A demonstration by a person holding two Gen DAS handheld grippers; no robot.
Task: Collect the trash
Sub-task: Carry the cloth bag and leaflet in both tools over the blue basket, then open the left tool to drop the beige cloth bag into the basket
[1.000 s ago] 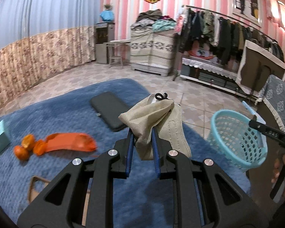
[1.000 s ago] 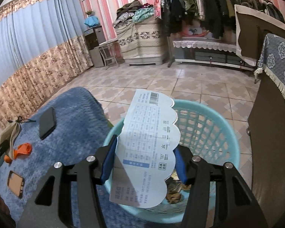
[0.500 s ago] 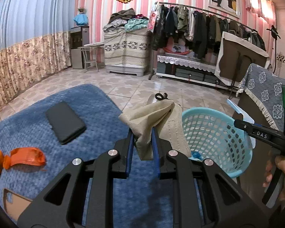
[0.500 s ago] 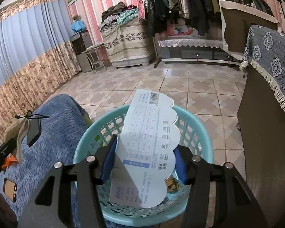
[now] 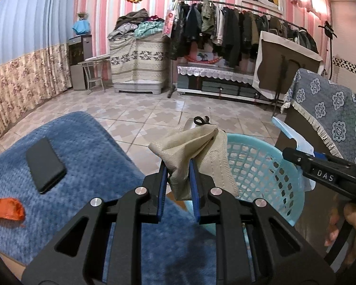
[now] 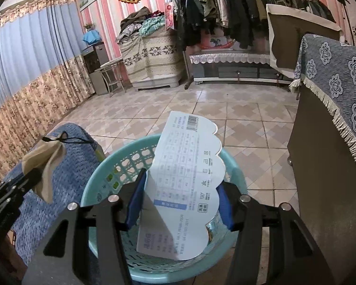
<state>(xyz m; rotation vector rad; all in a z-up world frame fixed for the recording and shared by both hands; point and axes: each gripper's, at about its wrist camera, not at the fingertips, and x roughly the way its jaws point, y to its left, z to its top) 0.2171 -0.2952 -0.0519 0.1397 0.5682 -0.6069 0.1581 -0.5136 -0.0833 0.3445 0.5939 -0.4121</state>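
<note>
Left gripper [image 5: 176,178] jaws pinching beige mask [image 5: 192,149] at basket [image 6: 140,268] rim; right gripper [image 6: 179,201] jaws pinching printed card [image 6: 189,194] above basket, both poised for drop

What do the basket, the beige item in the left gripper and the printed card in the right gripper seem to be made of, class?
Basket: moulded plastic, glossy turquoise, with regular cut-out holes.
Beige item: probably a non-woven fabric face mask; matte, softly creased, stitched edge, black elastic loop.
Printed card: thin paperboard, smooth and slightly glossy; it holds its scalloped edge flat and carries a barcode.
</note>
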